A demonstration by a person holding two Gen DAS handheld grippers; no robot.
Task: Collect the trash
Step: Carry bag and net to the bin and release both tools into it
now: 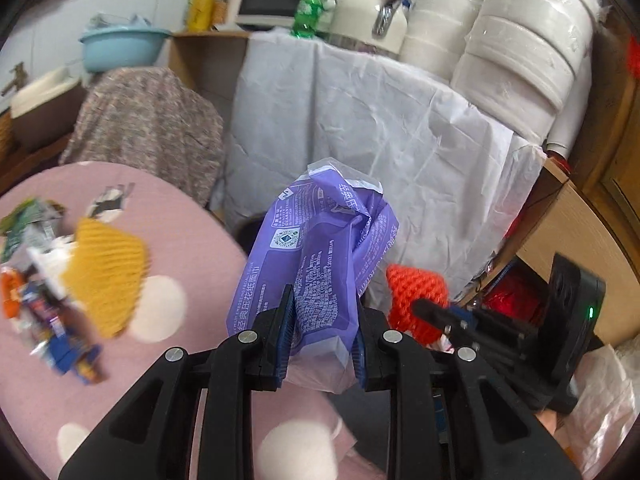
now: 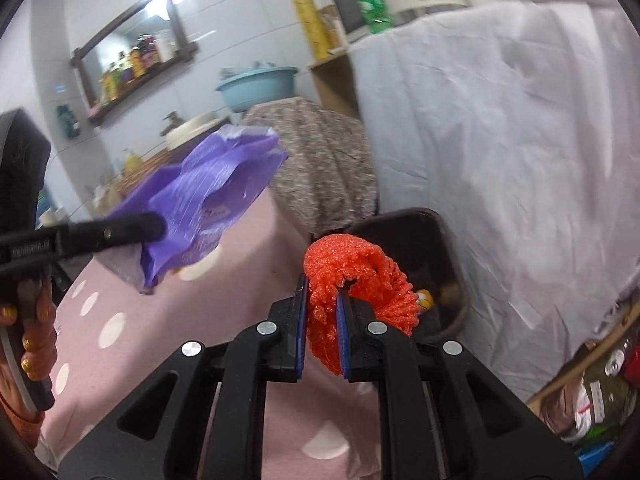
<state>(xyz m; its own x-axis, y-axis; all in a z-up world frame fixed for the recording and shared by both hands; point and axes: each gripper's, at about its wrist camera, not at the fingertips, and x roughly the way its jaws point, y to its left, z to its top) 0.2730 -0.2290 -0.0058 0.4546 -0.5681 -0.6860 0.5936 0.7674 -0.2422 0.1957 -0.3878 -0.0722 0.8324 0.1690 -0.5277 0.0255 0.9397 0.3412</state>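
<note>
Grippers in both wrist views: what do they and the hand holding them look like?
Both the left gripper and the right gripper are black plastic linkages with silver rivets and blue ribbed pads on the fingers. The right unit's body shows a green light. The left hand has gold-painted nails and an orange sleeve cuff.

Crumpled purple tissue wrapper (image 1: pixel 316 264), upright above the dark bin (image 2: pixel 436 240); orange foam net (image 2: pixel 360 284) beside it; more wrappers (image 1: pixel 48 280) on pink counter (image 1: pixel 168 216).

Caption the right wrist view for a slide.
Right gripper clamps orange foam net above the dark bin; left gripper holds a purple wrapper.
</note>
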